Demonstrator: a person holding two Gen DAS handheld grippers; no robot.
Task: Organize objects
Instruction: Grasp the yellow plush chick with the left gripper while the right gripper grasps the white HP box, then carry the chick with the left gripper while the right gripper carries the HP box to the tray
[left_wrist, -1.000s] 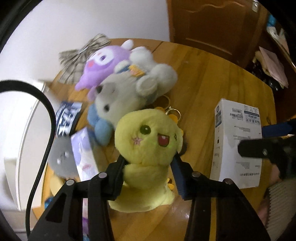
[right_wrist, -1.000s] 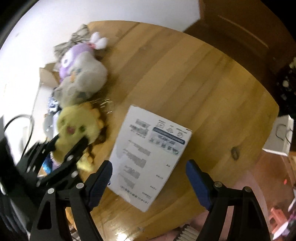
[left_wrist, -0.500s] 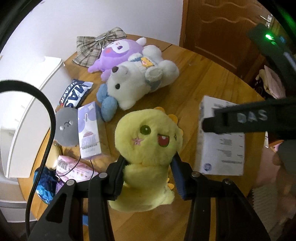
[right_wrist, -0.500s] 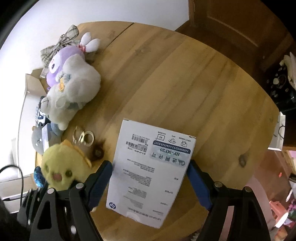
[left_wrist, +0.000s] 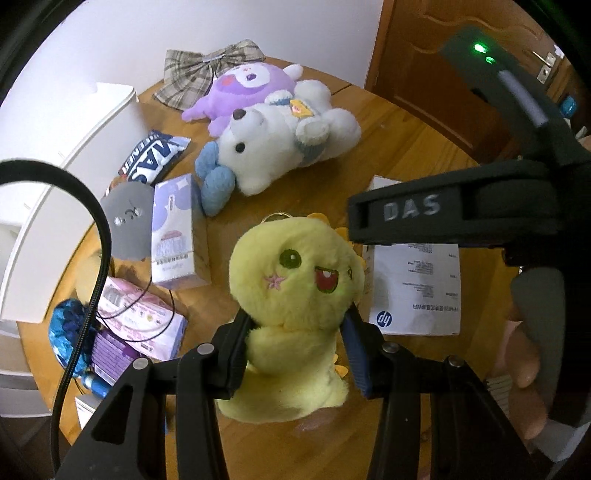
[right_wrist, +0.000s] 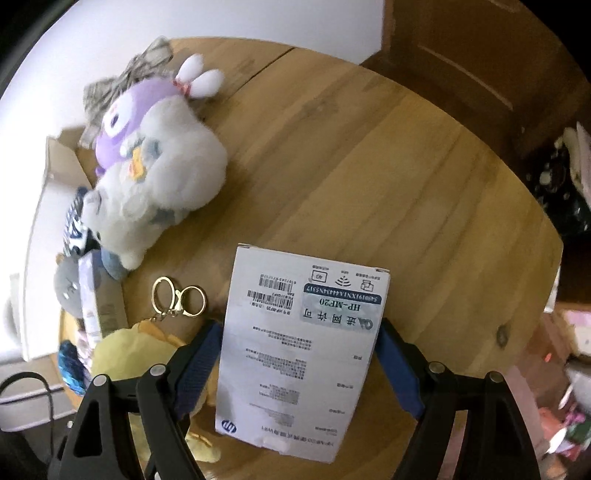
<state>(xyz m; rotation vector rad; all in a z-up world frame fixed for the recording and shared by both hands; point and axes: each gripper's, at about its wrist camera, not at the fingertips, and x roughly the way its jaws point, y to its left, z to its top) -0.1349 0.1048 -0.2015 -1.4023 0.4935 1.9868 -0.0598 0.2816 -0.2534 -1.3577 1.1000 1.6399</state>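
Note:
My left gripper (left_wrist: 297, 347) is shut on a yellow plush toy (left_wrist: 295, 295) and holds it above the round wooden table (left_wrist: 399, 147). The toy also shows at the lower left of the right wrist view (right_wrist: 125, 350). My right gripper (right_wrist: 295, 362) is open, with its blue pads on either side of a white HP box (right_wrist: 299, 350) that lies flat on the table. I cannot tell if the pads touch the box. The box also shows in the left wrist view (left_wrist: 413, 288), under the right gripper's body.
A white plush (left_wrist: 288, 140) and a purple plush (left_wrist: 247, 88) lie at the table's far side by a plaid bow (left_wrist: 207, 70). A purple carton (left_wrist: 171, 232), snack bag (left_wrist: 151, 158), grey disc (left_wrist: 125, 225) and pink pack (left_wrist: 140, 317) crowd the left. A gold keyring (right_wrist: 177, 299) lies by the box.
My left gripper has lifted the yellow plush up and back from the table. My right gripper has come forward until its open fingers sit either side of the HP box.

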